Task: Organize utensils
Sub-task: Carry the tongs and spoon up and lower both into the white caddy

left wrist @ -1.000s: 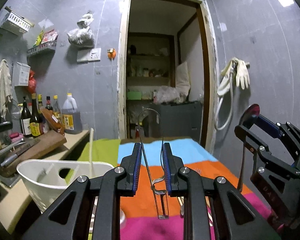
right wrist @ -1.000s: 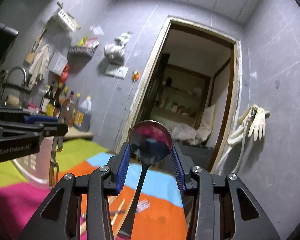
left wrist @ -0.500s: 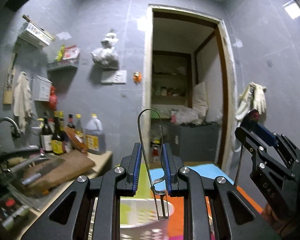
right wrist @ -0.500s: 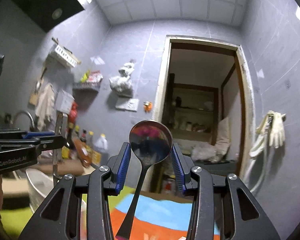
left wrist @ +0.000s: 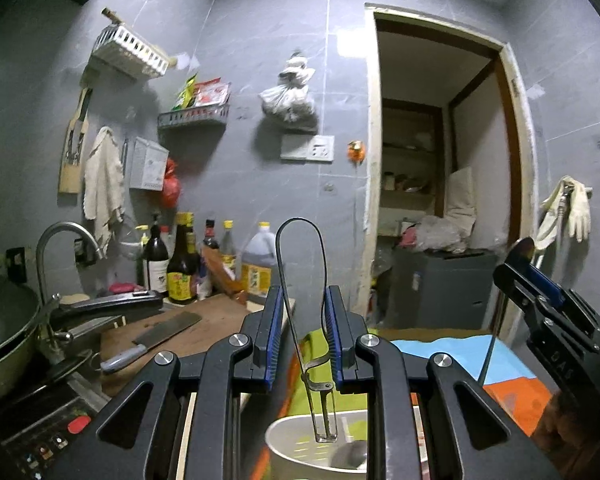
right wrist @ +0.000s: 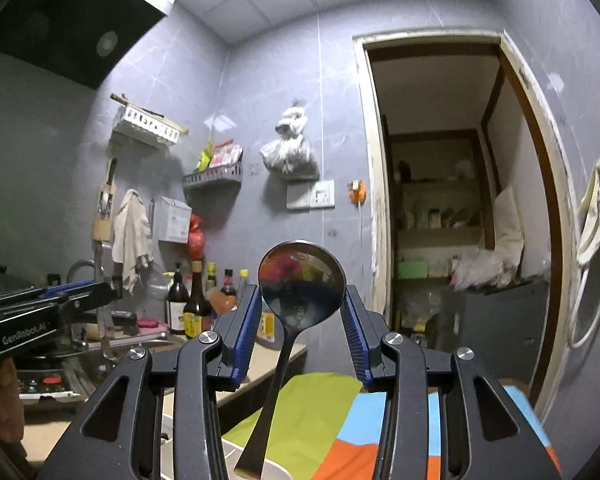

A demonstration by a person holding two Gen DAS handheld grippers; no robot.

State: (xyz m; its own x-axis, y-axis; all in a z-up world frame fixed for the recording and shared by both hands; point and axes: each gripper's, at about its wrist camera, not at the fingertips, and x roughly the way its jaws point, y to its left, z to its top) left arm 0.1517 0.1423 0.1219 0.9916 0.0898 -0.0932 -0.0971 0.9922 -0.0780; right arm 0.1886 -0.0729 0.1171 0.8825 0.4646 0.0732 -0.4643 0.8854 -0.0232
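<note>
Two utensils up in the air, one white holder below — this looks like the drop-in step.

Left wrist view: the left gripper point(left wrist: 302, 334) is closed down on a wire-loop utensil point(left wrist: 300, 264), loop end up, its clear handle end hanging just over the mouth of the white holder point(left wrist: 284, 438), where one grey spoon-like shape already lies. The right gripper point(left wrist: 540, 300) shows at the right edge, one thin shank hanging under it. I judge the next move is to lower straight and ease the jaws apart once the handle is inside the rim. Right wrist view: the right gripper point(right wrist: 303, 326) is set about one dark spoon point(right wrist: 300, 280), bowl up between the blue pads point(right wrist: 246, 328), handle slanting down toward the holder's white rim; whether the pads pinch it I cannot tell. One spoon, one wire tool, one holder.
</note>
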